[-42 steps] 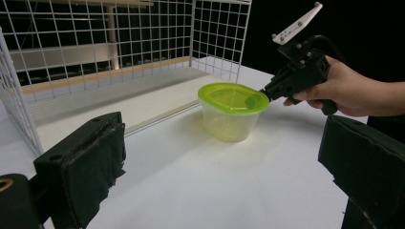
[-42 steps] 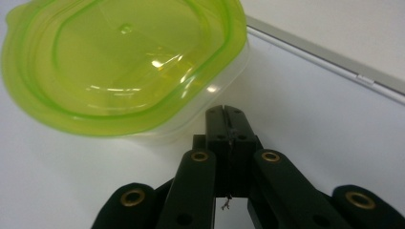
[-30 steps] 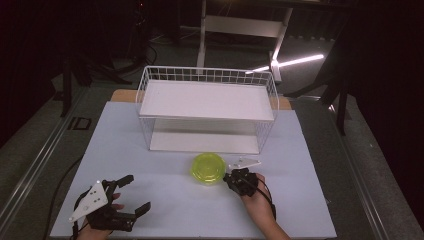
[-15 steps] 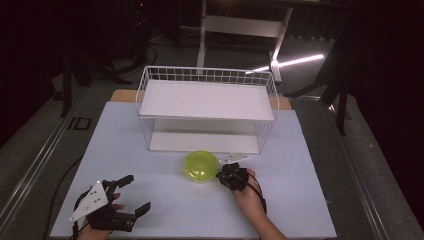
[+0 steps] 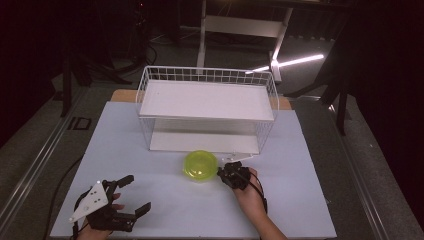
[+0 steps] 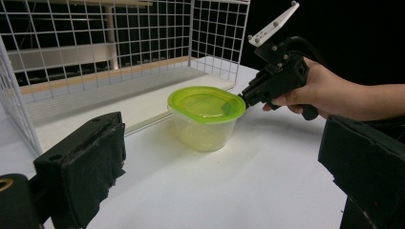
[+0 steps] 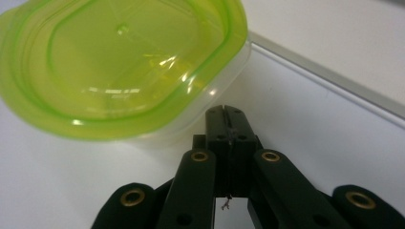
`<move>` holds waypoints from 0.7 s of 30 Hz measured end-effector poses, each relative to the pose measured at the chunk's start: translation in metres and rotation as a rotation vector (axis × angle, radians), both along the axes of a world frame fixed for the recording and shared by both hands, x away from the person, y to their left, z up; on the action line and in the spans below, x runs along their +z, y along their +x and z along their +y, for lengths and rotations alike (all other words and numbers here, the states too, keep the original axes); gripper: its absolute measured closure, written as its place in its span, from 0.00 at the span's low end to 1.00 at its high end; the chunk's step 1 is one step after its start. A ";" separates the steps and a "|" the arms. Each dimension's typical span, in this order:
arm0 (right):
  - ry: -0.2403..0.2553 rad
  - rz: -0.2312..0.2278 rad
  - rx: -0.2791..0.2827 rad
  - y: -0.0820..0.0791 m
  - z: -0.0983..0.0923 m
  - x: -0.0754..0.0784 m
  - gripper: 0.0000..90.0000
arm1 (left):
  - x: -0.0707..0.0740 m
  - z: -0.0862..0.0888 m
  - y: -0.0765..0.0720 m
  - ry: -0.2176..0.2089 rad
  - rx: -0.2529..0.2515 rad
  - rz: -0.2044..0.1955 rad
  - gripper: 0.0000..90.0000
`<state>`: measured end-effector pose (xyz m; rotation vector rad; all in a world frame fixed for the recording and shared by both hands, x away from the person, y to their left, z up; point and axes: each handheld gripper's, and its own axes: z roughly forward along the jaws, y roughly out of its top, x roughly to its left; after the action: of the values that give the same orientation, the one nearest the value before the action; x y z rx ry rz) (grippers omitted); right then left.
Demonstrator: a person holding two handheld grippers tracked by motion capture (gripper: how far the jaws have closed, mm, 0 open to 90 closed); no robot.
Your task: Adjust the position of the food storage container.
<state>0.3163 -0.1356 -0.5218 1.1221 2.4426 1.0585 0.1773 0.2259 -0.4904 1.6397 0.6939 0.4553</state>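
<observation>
The right gripper reaches in low from the table's near edge, its forearm angled forward and a little left, jaws pressed together with nothing between them, tips touching the rim of the lidded container. That clear tub with its green lid sits upright near the table's middle, just in front of the wire basket. The left gripper rests by the near left corner, jaws spread wide and empty, pointing right.
</observation>
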 end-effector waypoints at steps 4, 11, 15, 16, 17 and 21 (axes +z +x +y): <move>0.003 0.007 0.008 -0.001 0.002 -0.002 1.00 | -0.001 0.000 0.001 -0.001 -0.002 0.005 0.04; 0.007 0.016 0.022 0.002 0.011 -0.004 1.00 | 0.000 0.000 0.000 -0.003 -0.003 0.001 0.04; 0.008 0.016 0.027 0.004 0.018 -0.005 1.00 | -0.001 0.000 0.001 -0.009 -0.007 0.005 0.04; 0.007 0.017 0.029 0.005 0.021 -0.005 1.00 | -0.001 0.000 0.001 -0.008 -0.008 0.006 0.04; 0.007 0.017 0.029 0.005 0.021 -0.005 1.00 | -0.001 0.000 0.000 -0.005 -0.011 0.005 0.04; -0.003 0.012 0.032 0.003 0.021 -0.004 1.00 | 0.000 0.000 0.000 -0.016 -0.018 0.009 0.04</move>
<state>0.3197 -0.1147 -0.5261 1.0952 2.4790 1.0600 0.1773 0.2255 -0.4909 1.6328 0.6872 0.4282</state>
